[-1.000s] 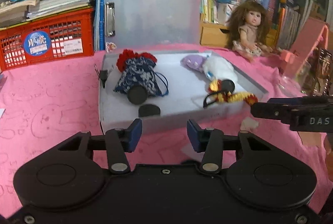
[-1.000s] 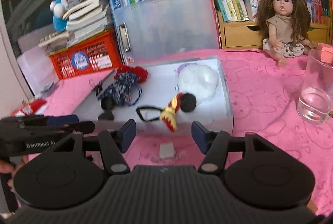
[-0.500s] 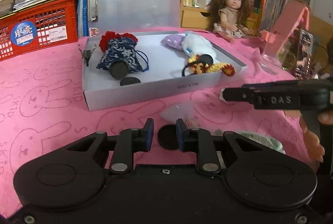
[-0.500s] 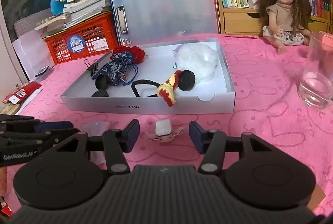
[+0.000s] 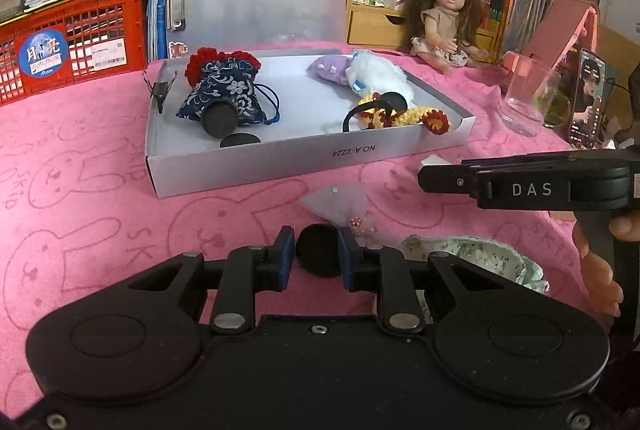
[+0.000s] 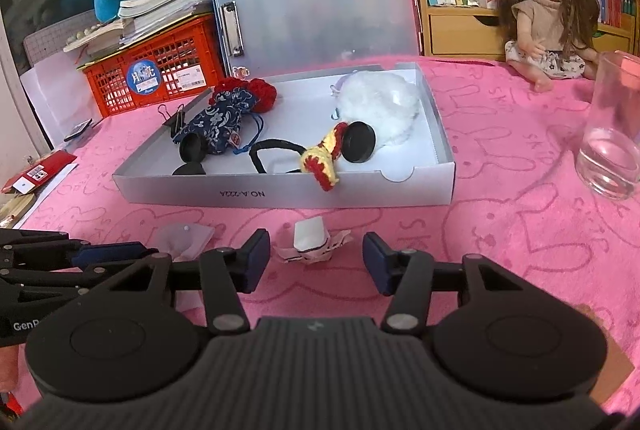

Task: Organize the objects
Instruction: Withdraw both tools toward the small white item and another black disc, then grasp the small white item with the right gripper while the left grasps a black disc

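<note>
The left gripper [image 5: 317, 257] is clamped on a black disc [image 5: 318, 250], one blue pad against each side of its rim, low over the pink cloth [image 5: 92, 214] just in front of the white box [image 5: 280, 166]. The disc appears rigid and light, likely smooth-edged; a grip across its widest line, as here, should hold, though a tilted lift could let it slip out. Matching discs already lie inside the box beside the blue floral pouch [image 5: 224, 92], so the box is the probable destination.

The right gripper [image 6: 313, 262] stands apart, jaws having just narrowed, with a small folded paper piece [image 6: 310, 240] between them but untouched. This piece looks thin, soft and crushable; it is best taken across its white central body rather than by its flared pink edges.

A clear plastic packet [image 5: 340, 202] with a small bead trinket lies just beyond the left fingertips; it is flimsy and probably slippery.

View differences:
- The left wrist view shows the held disc, a speckled fabric item [image 5: 472, 258] on the cloth near the right hand, and a phone propped behind the glass [image 5: 528, 98].
- The right wrist view shows the paper piece in full, the notch in the box's front wall, and the binder clip [image 6: 174, 120] on its far left rim. The held disc is hidden there; only the left gripper's side is visible at the frame edge.
</note>
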The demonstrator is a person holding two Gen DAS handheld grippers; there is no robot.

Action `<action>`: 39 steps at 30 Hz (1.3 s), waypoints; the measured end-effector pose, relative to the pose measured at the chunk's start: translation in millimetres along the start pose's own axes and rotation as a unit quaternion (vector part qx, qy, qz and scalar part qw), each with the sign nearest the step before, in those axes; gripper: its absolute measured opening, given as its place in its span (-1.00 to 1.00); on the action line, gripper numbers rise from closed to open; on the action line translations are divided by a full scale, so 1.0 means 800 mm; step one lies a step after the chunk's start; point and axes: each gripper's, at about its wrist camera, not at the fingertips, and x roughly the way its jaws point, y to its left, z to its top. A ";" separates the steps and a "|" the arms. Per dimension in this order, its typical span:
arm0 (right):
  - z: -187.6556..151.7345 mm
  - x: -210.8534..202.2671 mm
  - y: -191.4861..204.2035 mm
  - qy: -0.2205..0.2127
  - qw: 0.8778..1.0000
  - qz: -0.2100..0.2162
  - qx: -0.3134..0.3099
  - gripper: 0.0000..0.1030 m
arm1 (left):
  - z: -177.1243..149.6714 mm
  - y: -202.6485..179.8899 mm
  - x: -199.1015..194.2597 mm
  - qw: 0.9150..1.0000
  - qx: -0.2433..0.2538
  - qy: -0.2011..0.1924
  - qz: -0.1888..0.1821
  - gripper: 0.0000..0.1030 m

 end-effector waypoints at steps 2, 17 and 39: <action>0.000 0.001 0.000 0.000 1.000 0.000 0.001 0.12 | 0.000 0.000 0.000 1.000 -0.002 0.000 -0.001 -0.59; 0.001 -0.009 0.011 -0.017 1.000 -0.002 -0.017 -0.44 | 0.003 0.007 -0.012 1.000 -0.016 -0.008 -0.008 -0.74; -0.005 -0.010 -0.003 -0.010 1.000 -0.001 0.008 -0.30 | -0.010 0.013 -0.022 1.000 -0.001 -0.003 0.020 -0.12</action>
